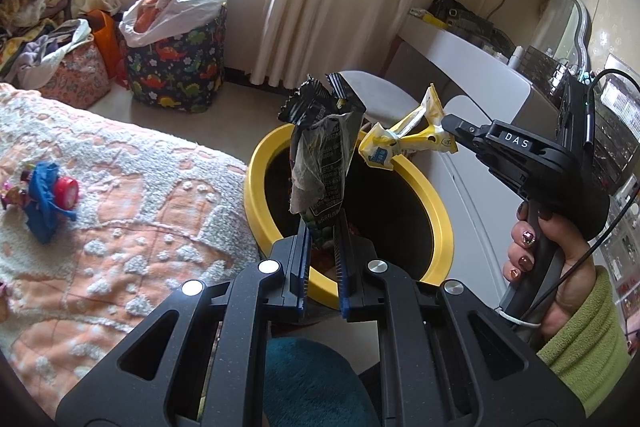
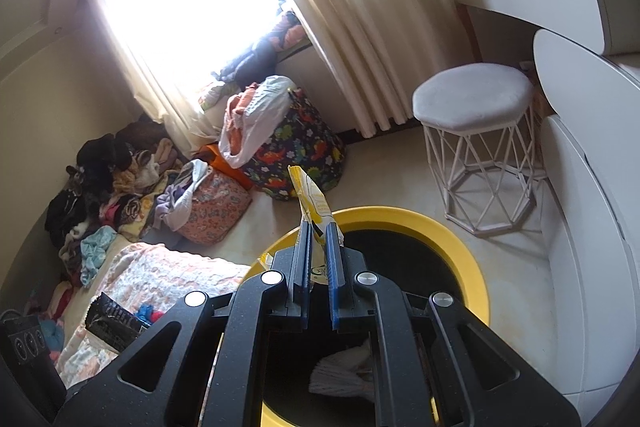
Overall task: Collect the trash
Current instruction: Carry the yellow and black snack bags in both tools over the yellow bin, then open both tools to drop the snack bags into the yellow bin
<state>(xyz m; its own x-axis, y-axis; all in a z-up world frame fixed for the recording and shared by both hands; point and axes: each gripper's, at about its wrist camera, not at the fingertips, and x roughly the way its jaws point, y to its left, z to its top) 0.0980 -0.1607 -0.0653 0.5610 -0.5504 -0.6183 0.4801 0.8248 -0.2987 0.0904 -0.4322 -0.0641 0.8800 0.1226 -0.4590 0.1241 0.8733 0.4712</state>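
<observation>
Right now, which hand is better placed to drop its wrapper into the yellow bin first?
Left, probably. The left tool holds the dark wrapper over the bin opening, while the right tool holds its yellow wrapper nearer the rim.

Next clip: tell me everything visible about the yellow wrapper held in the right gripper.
The yellow wrapper is a crumpled, empty-looking snack packet of thin glossy film, yellow with white patches and a small blue printed panel. The right gripper is shut on one end of it, so the rest sticks out, twisted and creased, above the rim of the yellow-rimmed bin. In the right wrist view it rises between the blue pads, its torn end pointing up. Nothing else visibly touches it; the dark wrapper hangs close beside it.
</observation>
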